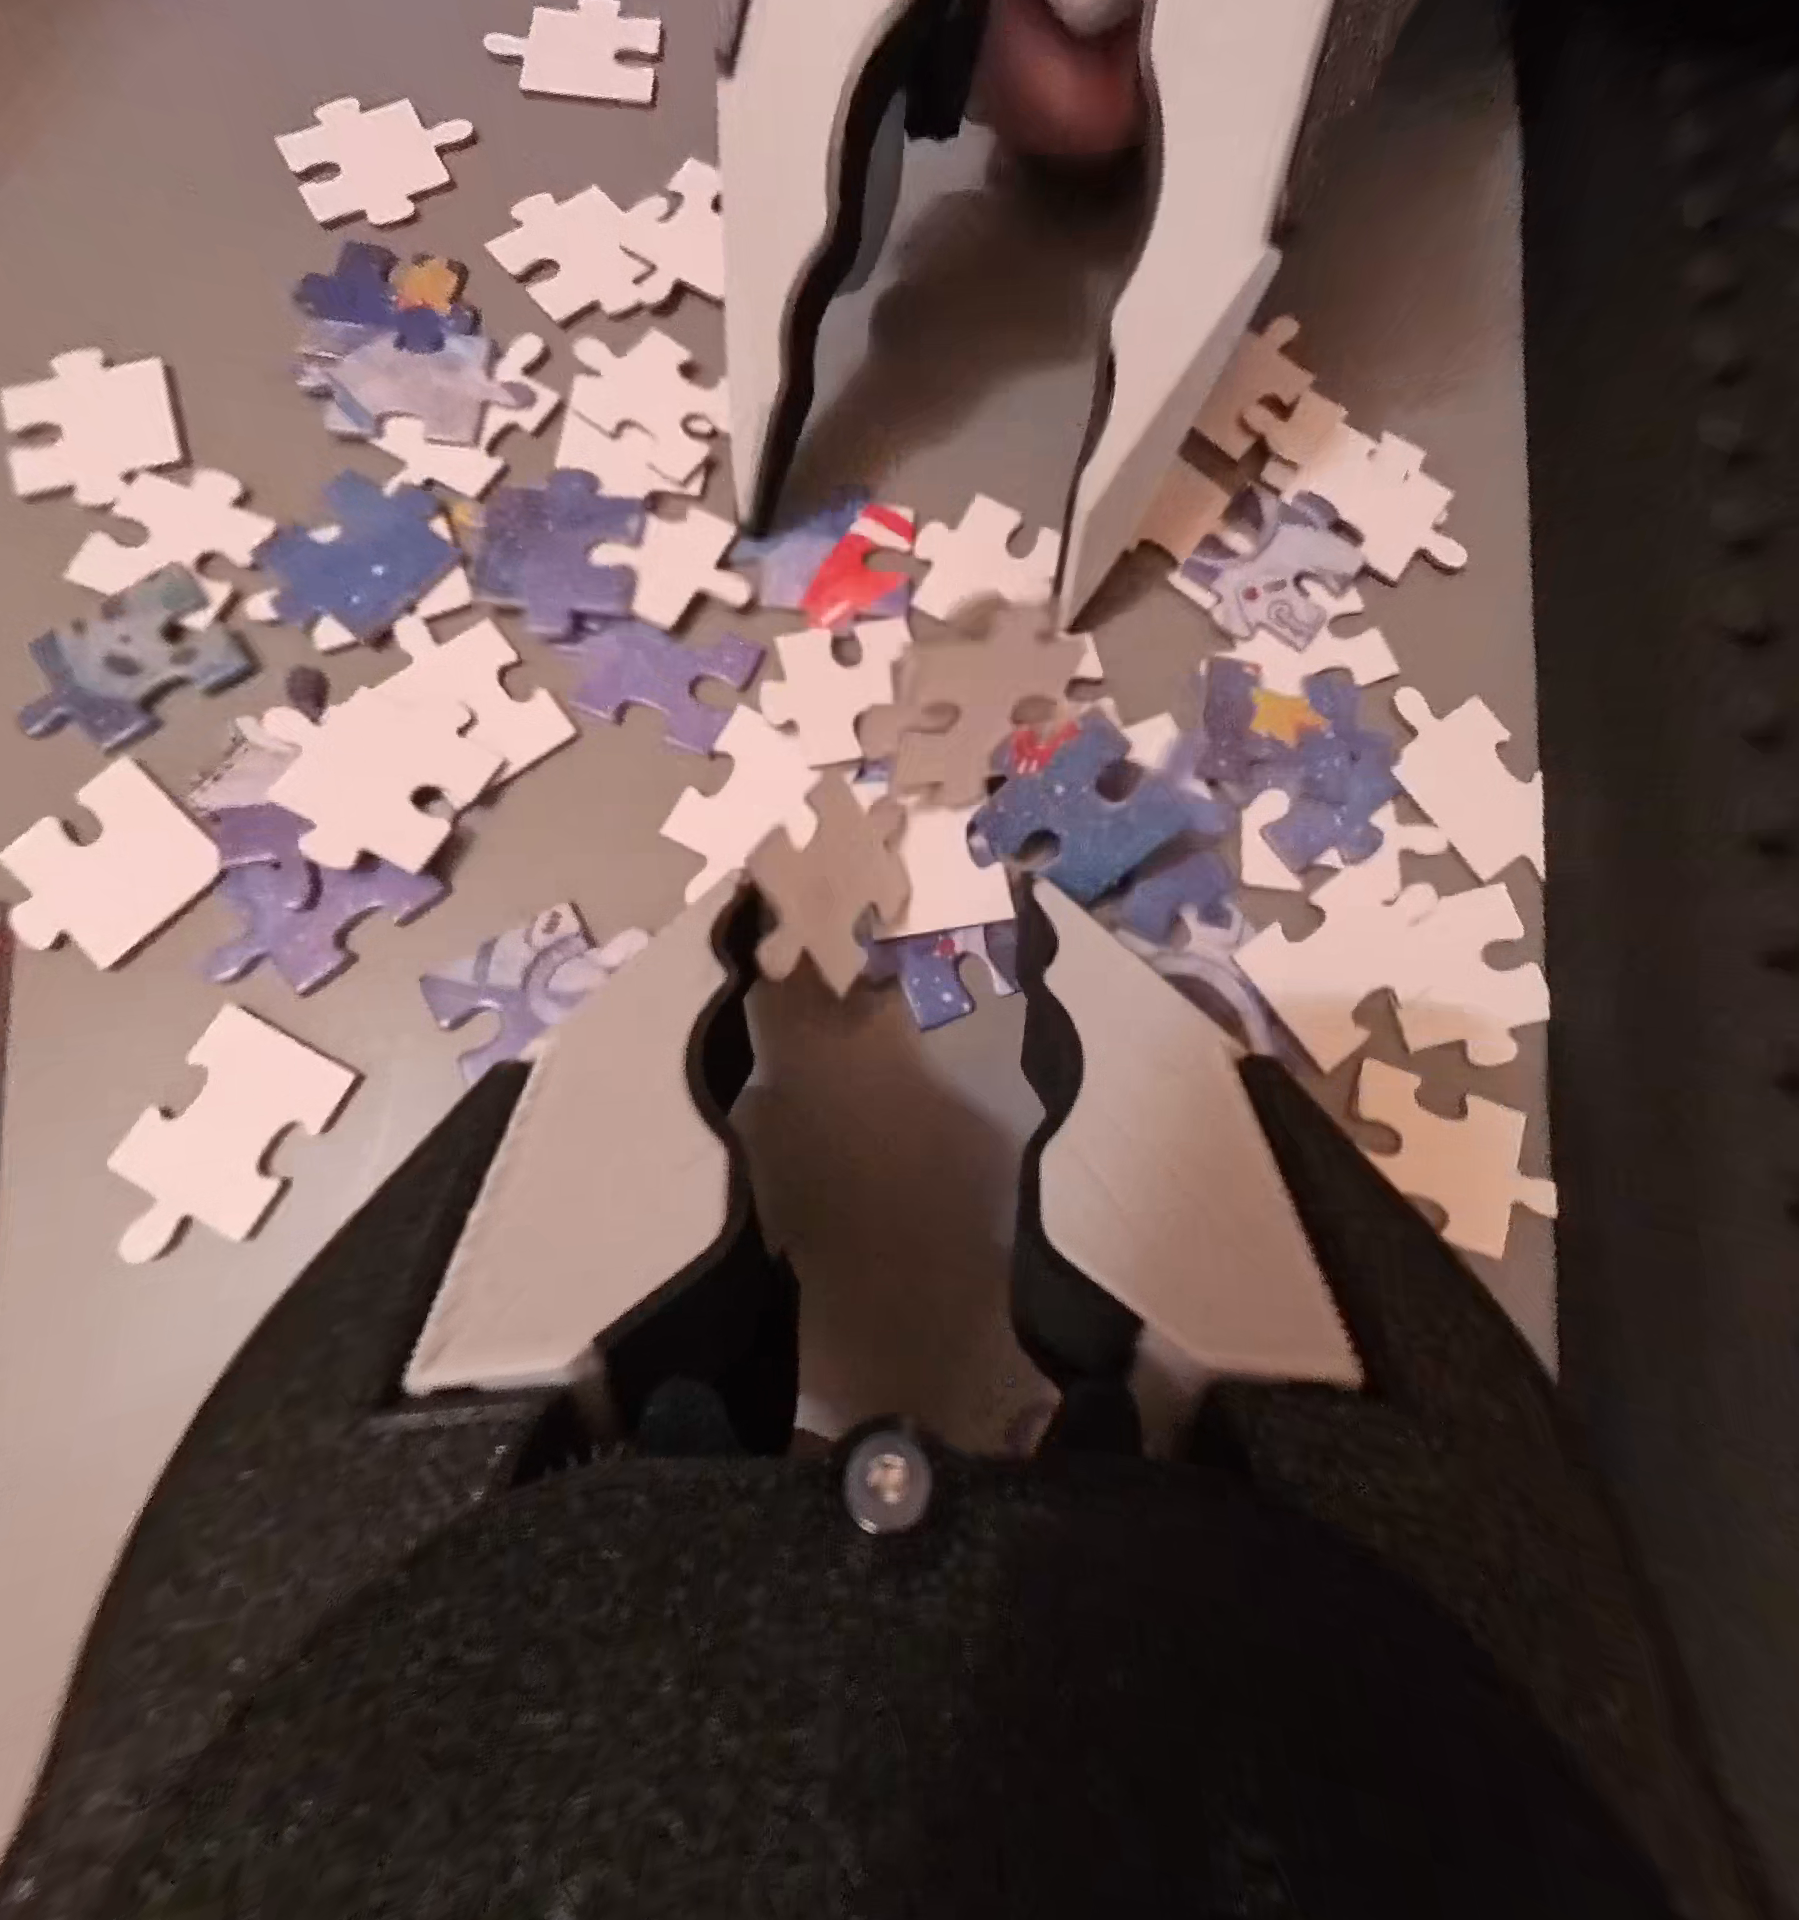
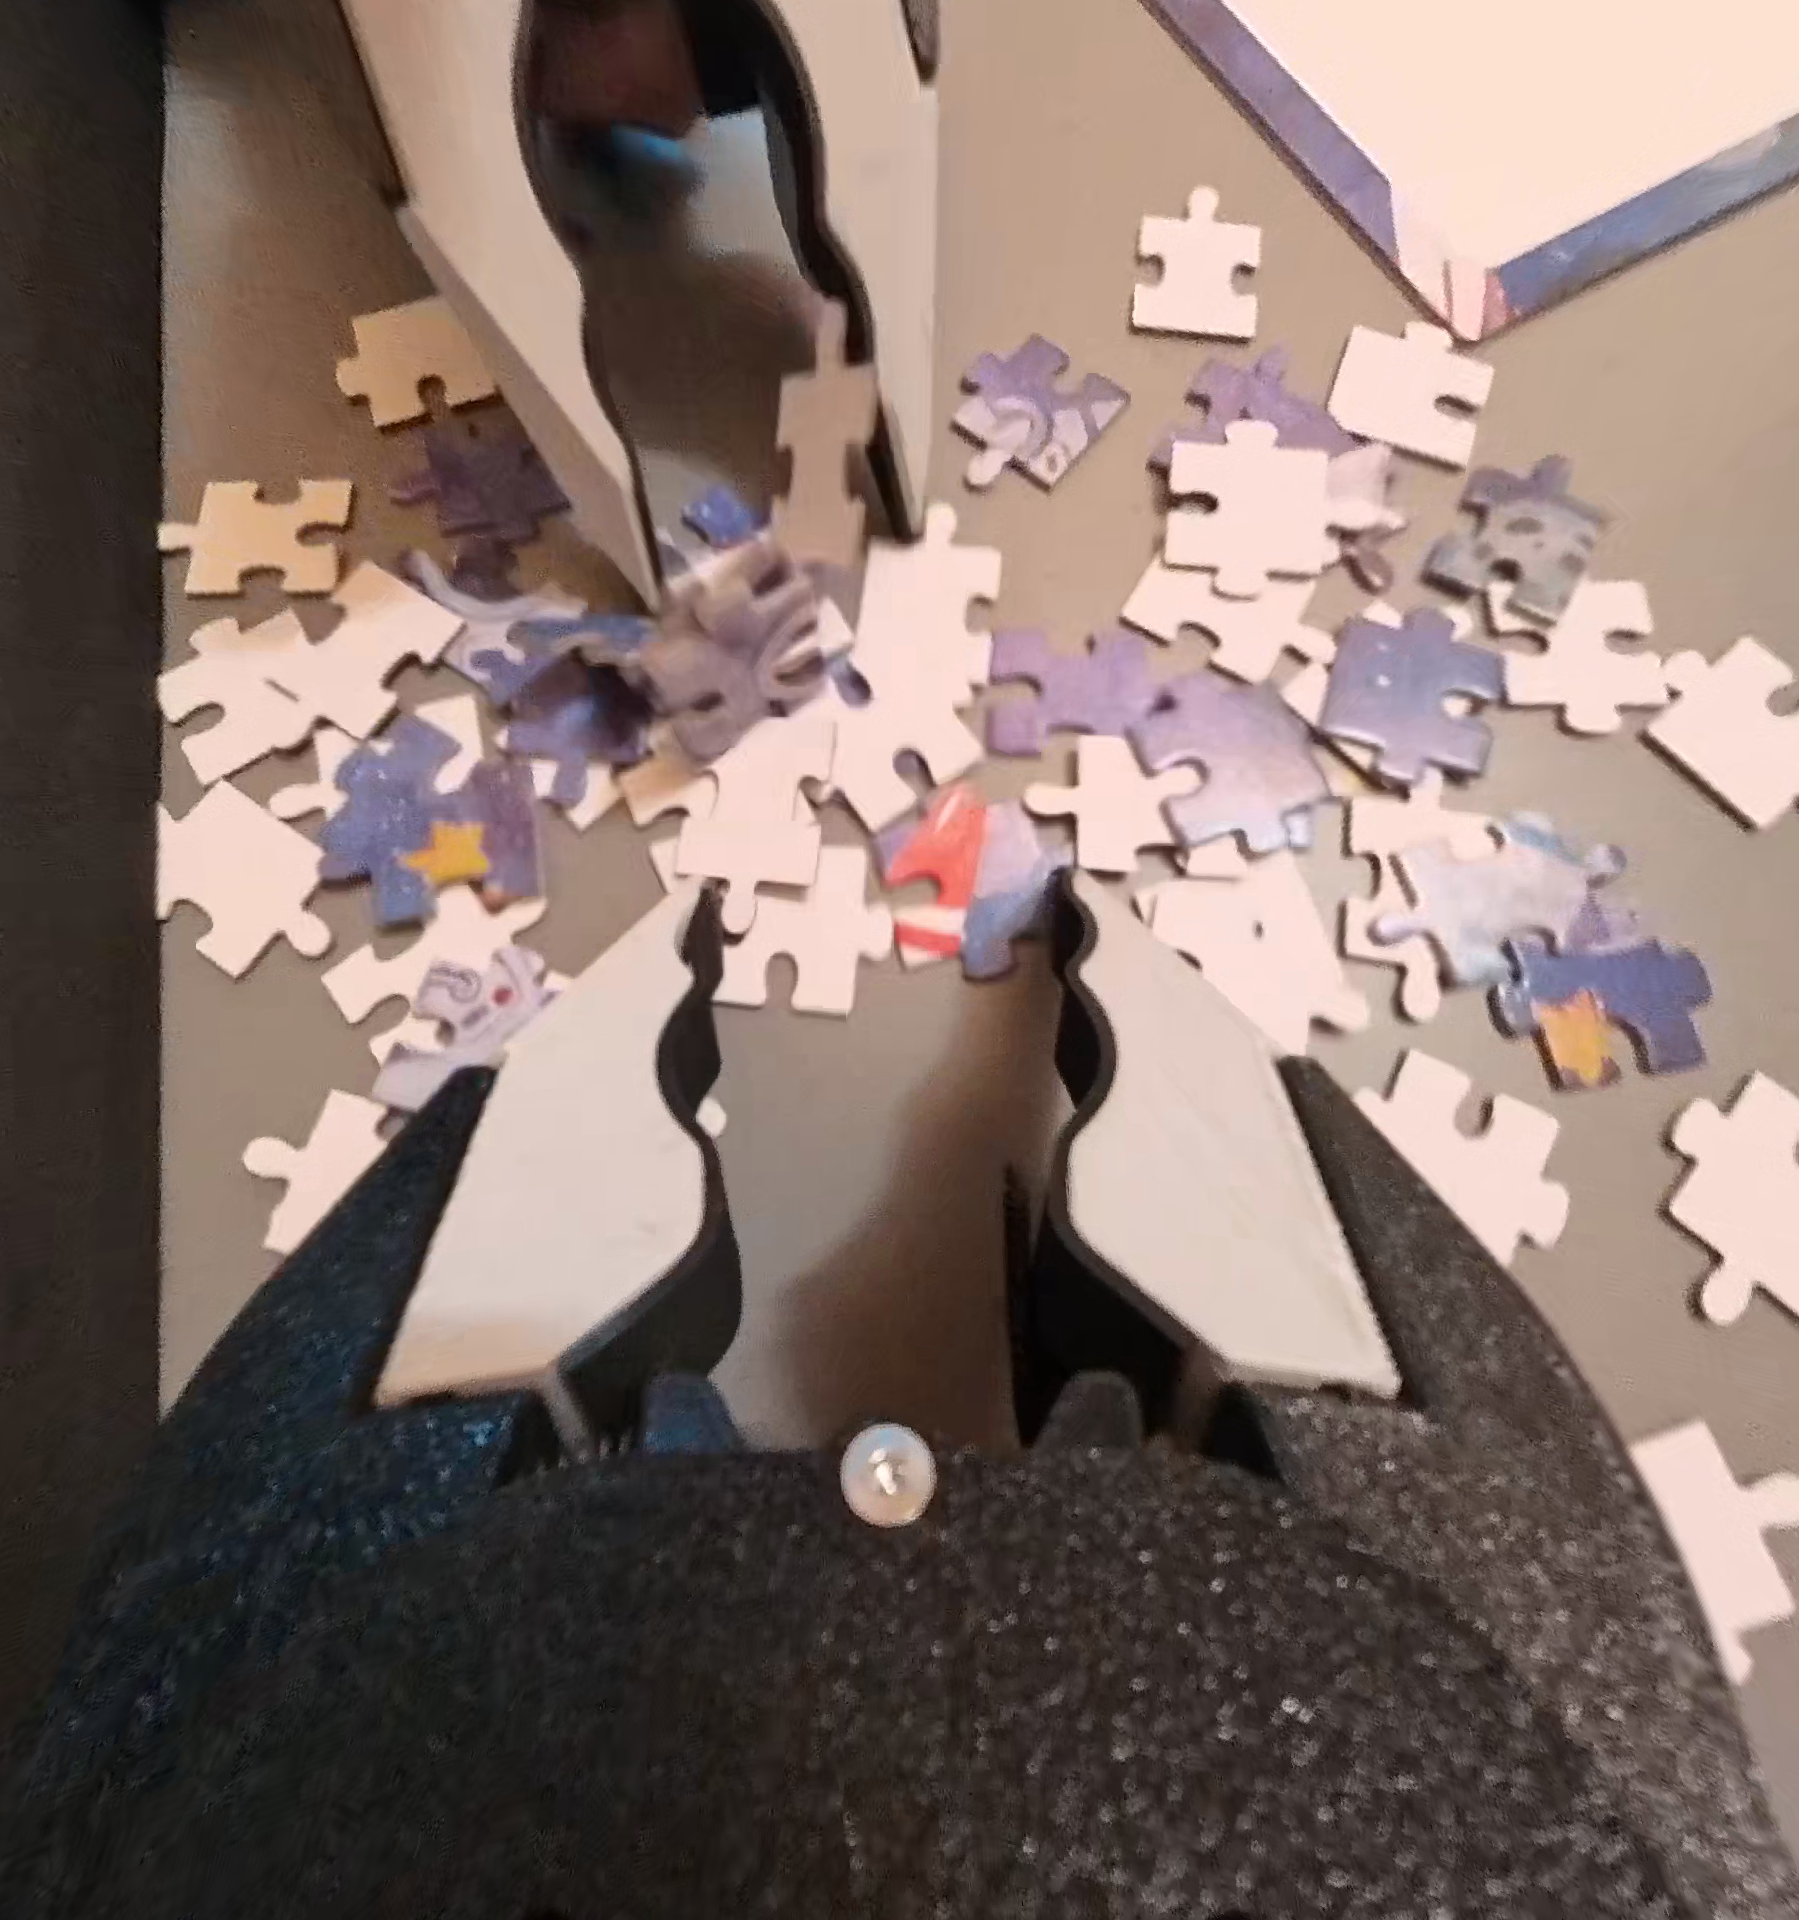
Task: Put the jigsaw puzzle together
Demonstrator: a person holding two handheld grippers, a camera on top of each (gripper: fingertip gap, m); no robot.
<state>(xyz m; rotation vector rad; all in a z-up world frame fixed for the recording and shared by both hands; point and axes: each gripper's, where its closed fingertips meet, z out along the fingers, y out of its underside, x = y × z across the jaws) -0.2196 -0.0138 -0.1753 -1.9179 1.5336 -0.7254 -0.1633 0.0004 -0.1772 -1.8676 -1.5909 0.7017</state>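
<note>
Both tools hang wide apart over the scattered puzzle pieces (image 1: 604,634) on the grey worktop (image 1: 95,239). The left tool (image 1: 887,914) has a blank-backed piece (image 1: 822,894) tilted against one fingertip, not clamped. The right tool (image 2: 879,904) holds nothing, just beside a red-marked piece (image 2: 942,862). The box (image 2: 1560,114) lies beyond the pieces.

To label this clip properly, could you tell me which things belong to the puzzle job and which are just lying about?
Job: scattered jigsaw pieces, left gripper, right gripper, both open.
Lying about: blue-sided box, dark textured surface alongside.
</note>
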